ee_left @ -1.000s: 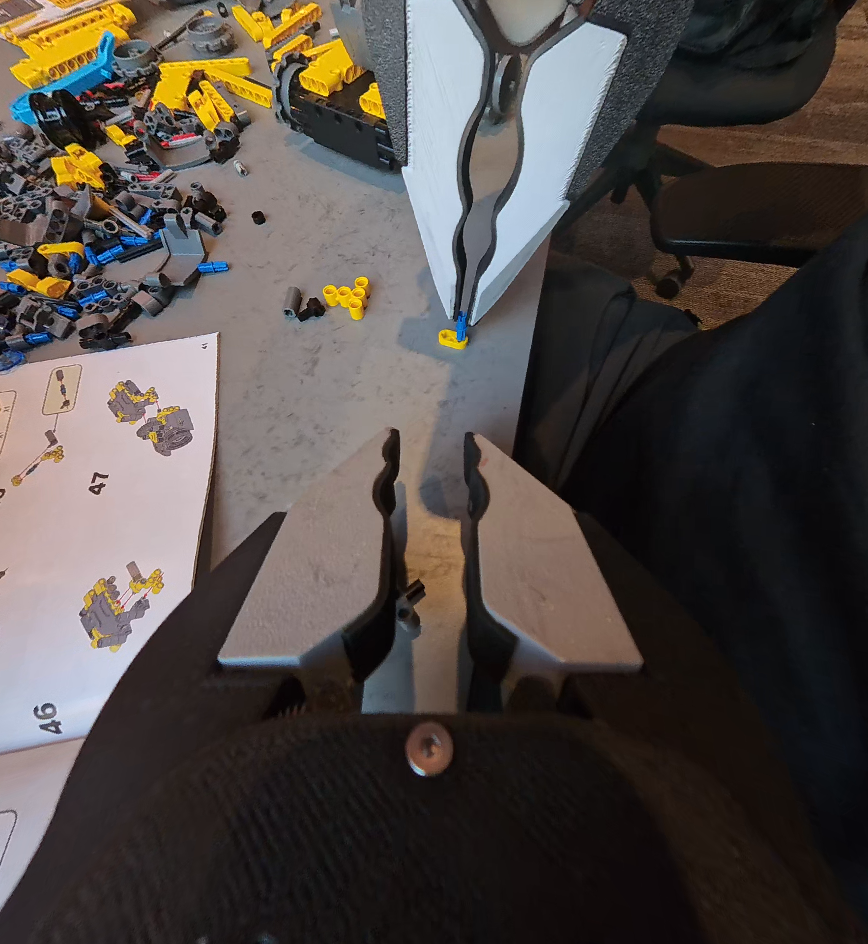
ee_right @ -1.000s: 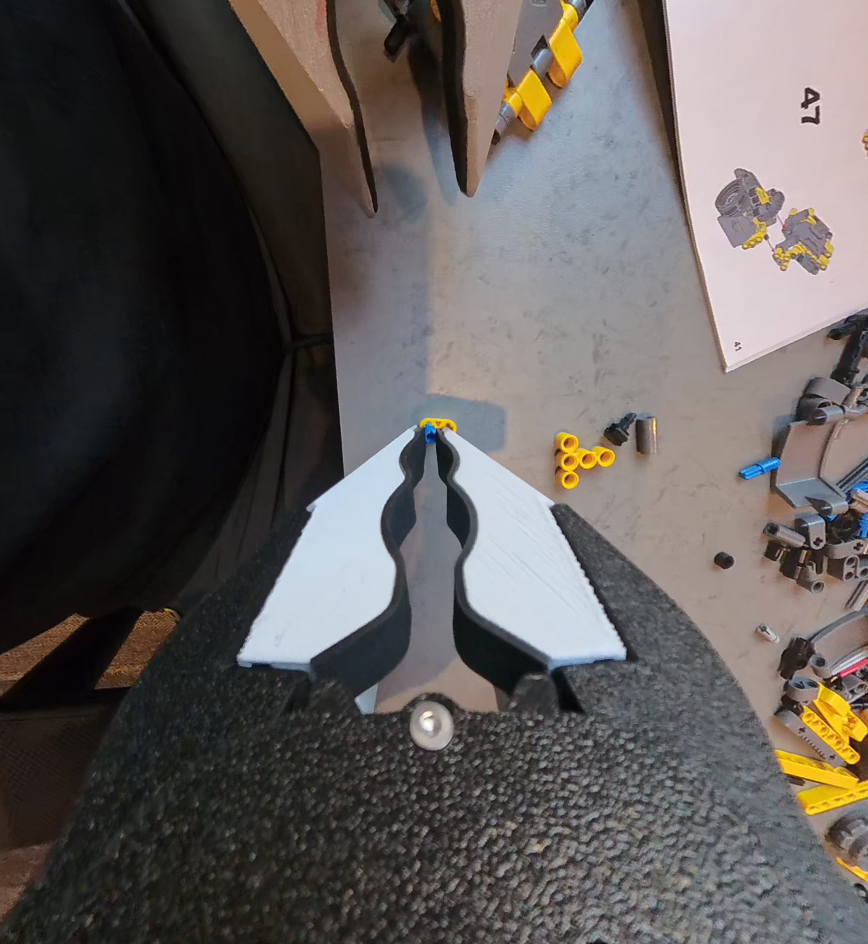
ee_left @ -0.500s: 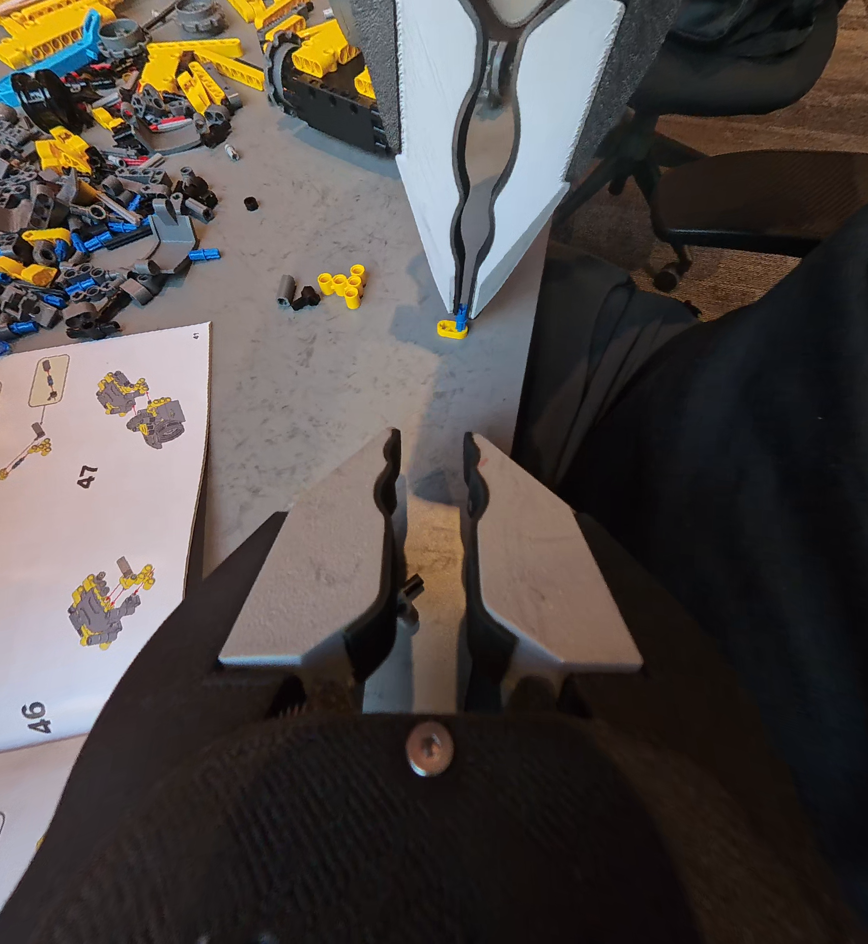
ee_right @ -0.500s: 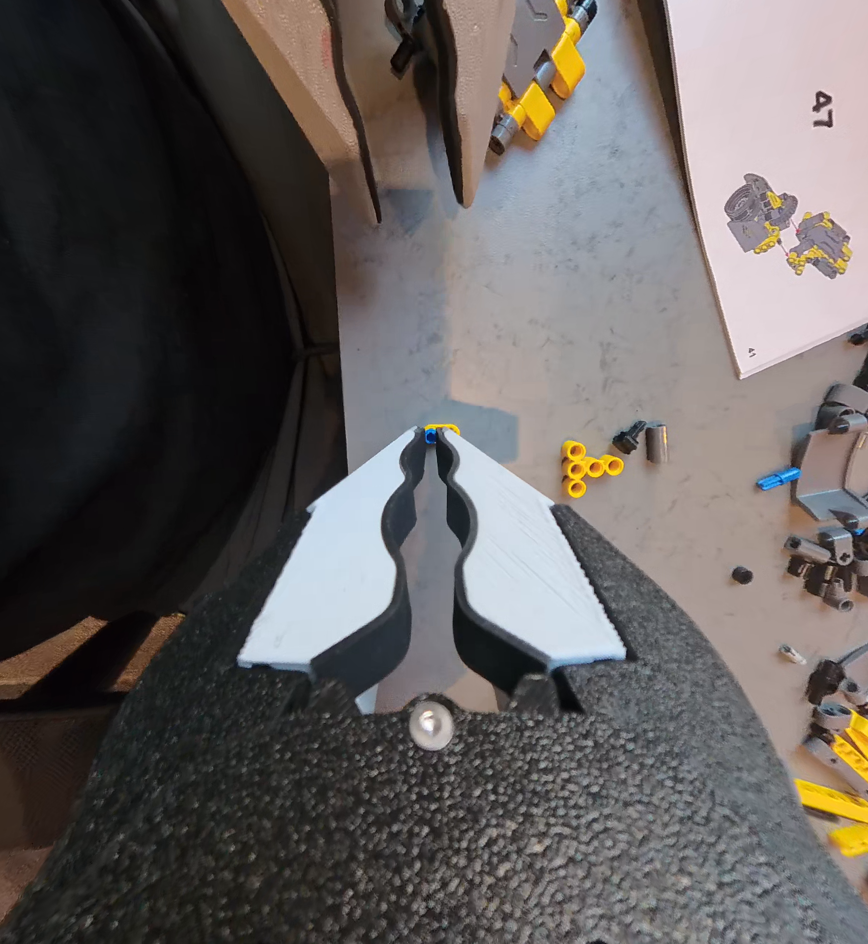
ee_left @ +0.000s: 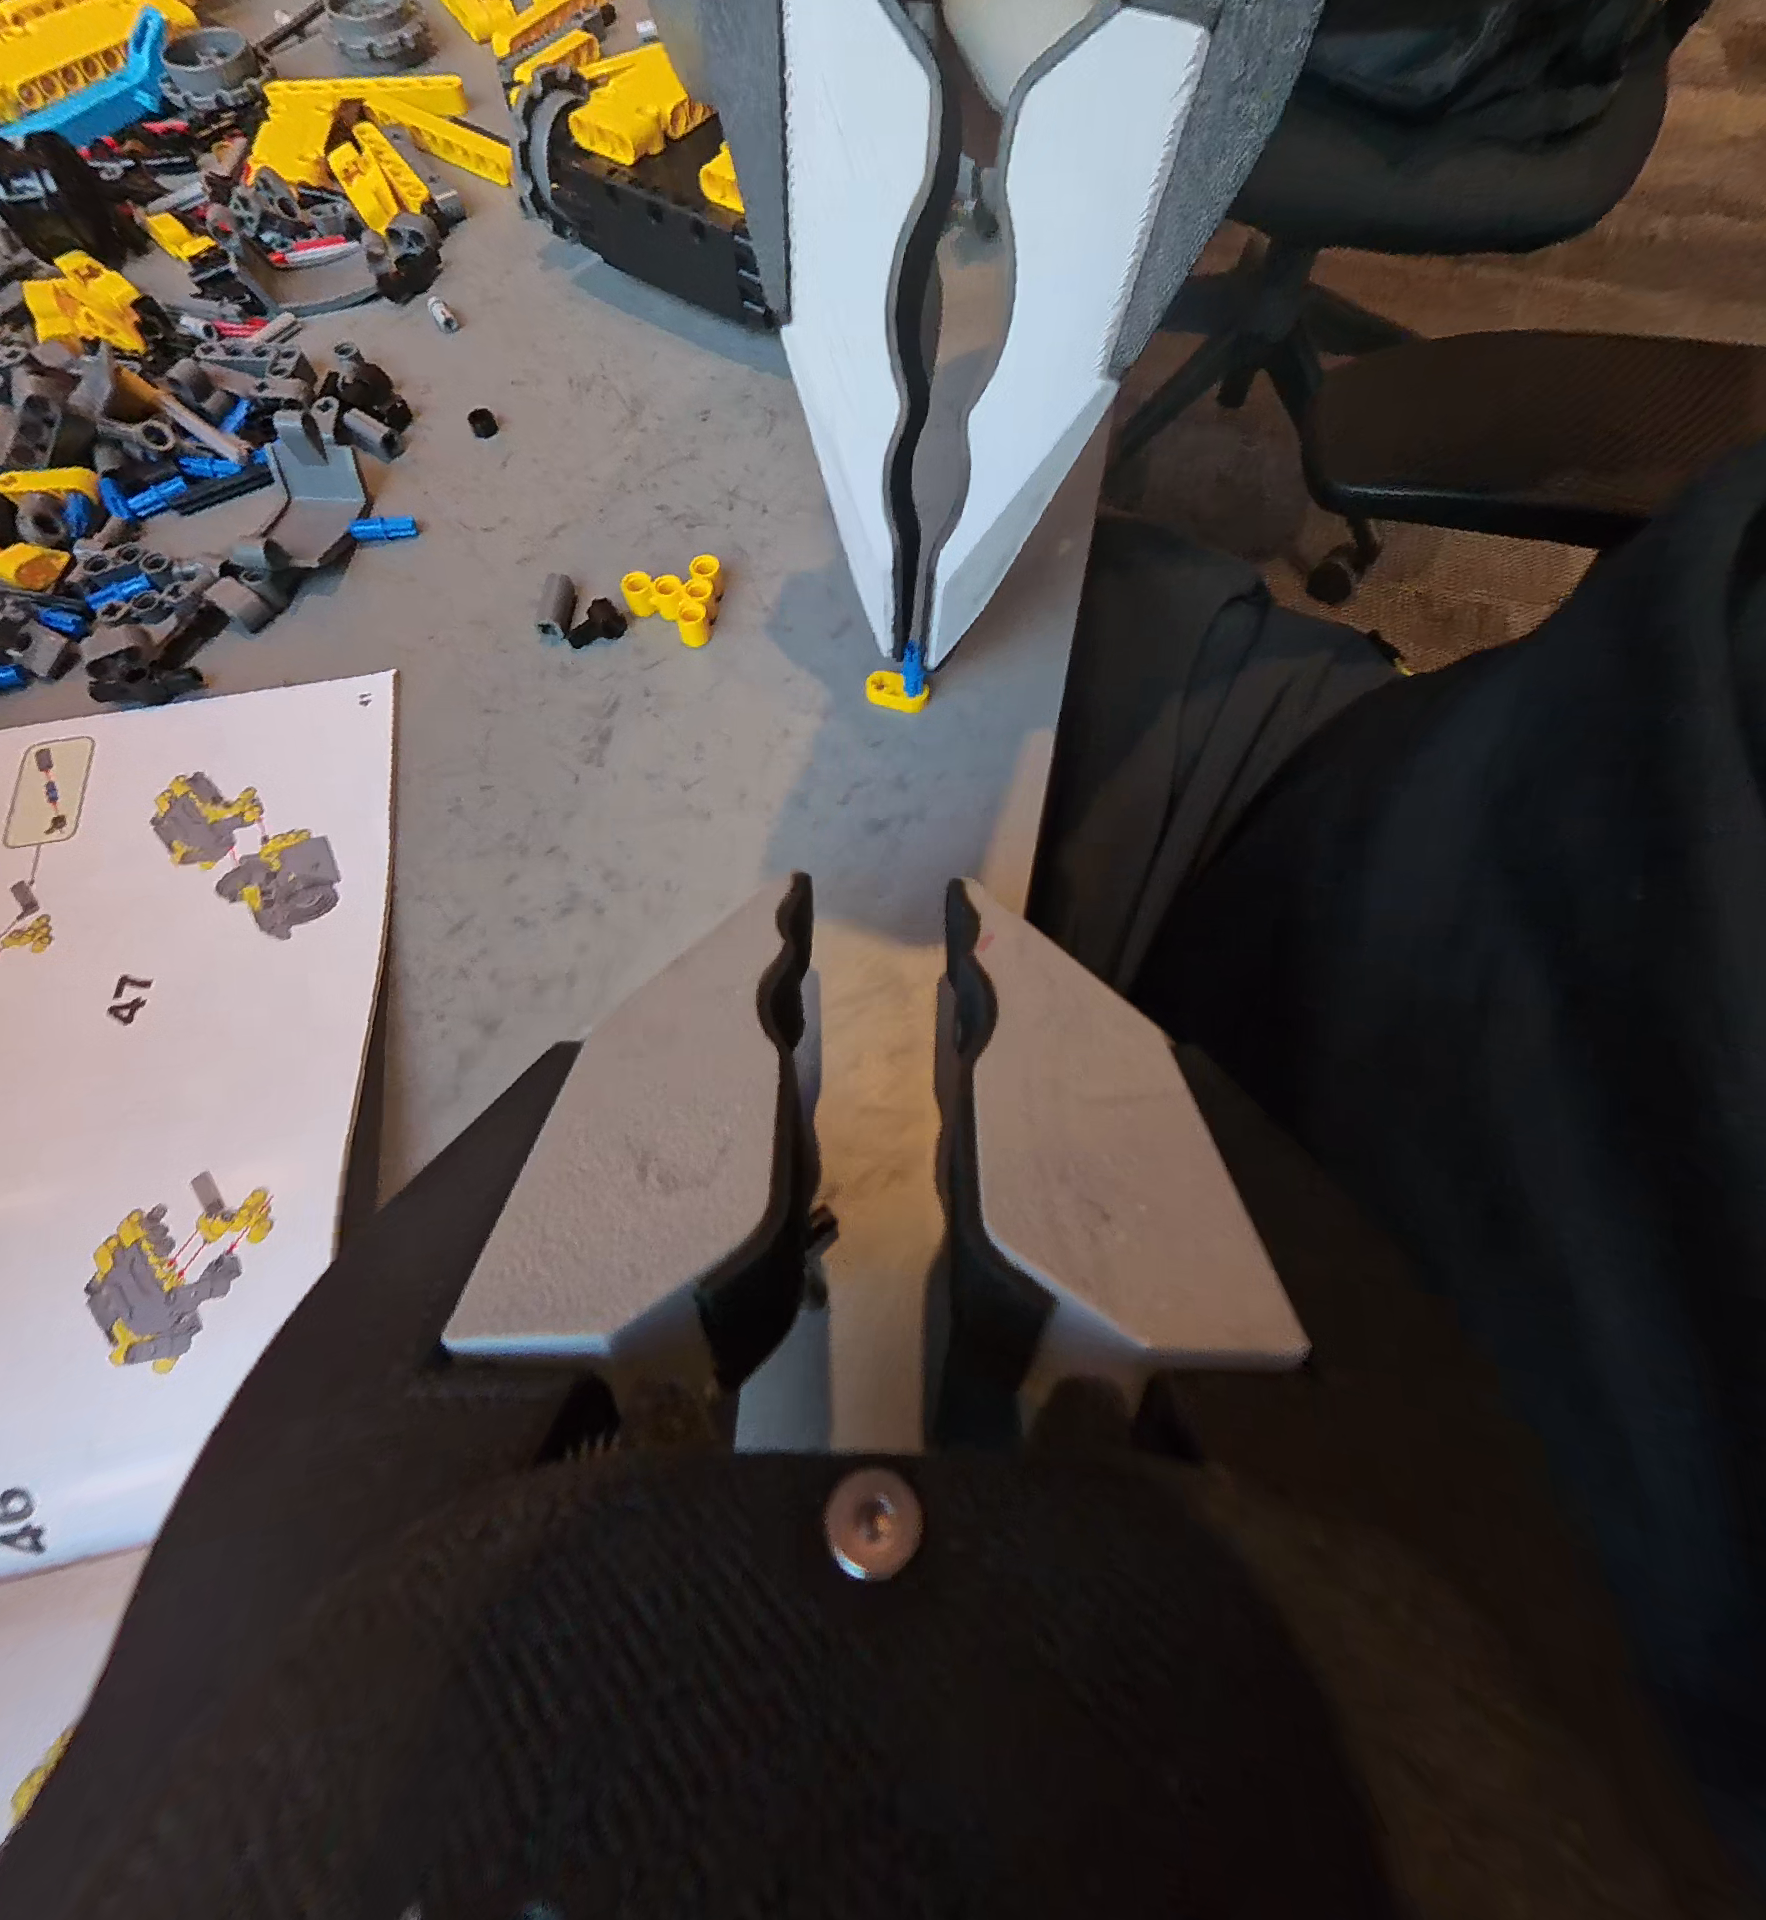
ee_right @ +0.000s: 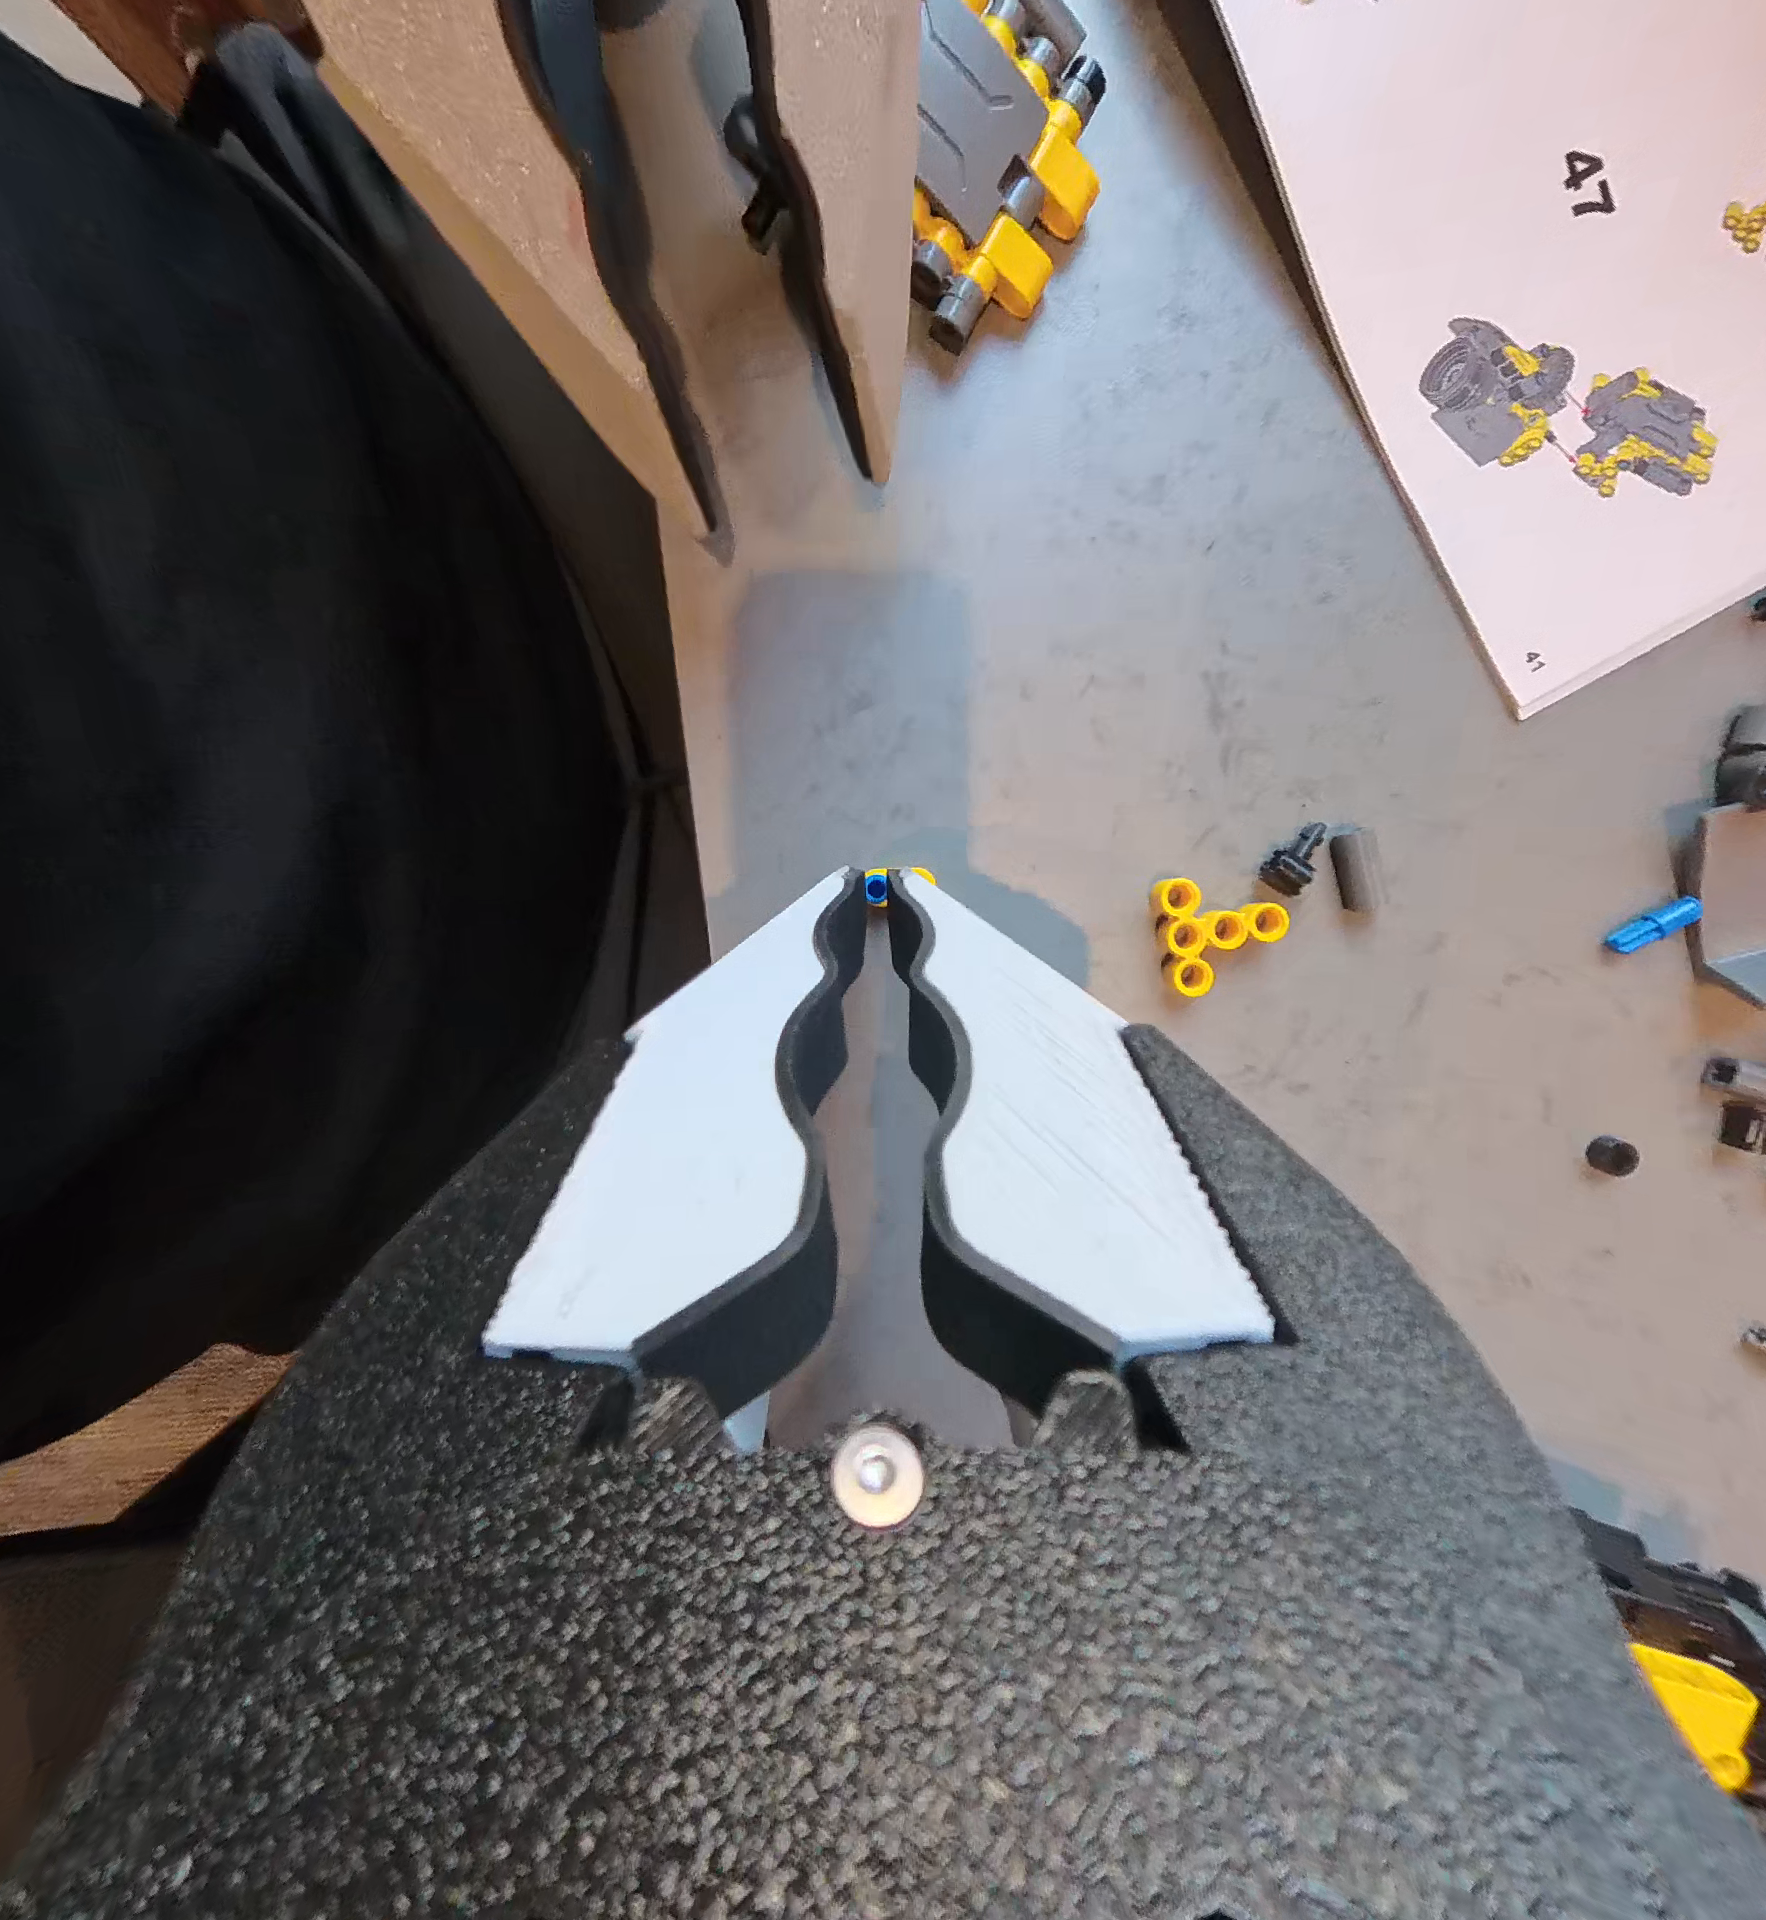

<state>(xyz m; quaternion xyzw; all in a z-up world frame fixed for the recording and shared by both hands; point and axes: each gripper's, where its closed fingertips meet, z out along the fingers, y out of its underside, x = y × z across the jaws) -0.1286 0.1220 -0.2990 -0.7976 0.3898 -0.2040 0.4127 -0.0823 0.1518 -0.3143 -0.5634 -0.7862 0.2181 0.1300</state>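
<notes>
My right gripper [ee_right: 876,883] is shut on a small blue pin [ee_right: 876,890] that stands in a little yellow piece [ee_left: 898,691] lying on the grey table near its edge. In the left wrist view the right gripper [ee_left: 910,644] points straight down onto the blue pin [ee_left: 911,662]. My left gripper [ee_left: 879,904] is open, low over the table a short way from that piece. A grey and yellow assembly [ee_right: 1004,177] lies beside and partly under one of its fingers. A black pin [ee_left: 819,1226] sticks out into the gap between the jaws.
A yellow T-shaped piece [ee_left: 676,603], a black pin and a grey sleeve [ee_left: 572,618] lie close by. An open instruction booklet [ee_left: 131,1039] and a pile of loose parts [ee_left: 79,416] lie farther along. The table edge [ee_left: 1055,748] is close, with a person's dark clothing [ee_left: 1481,1039] beyond it. My hands' fingertips stand some 7 cm from each other.
The two grippers have drawn a little closer together. The right gripper has tilted slightly while still shut on the blue pin. The left jaws stay apart.
</notes>
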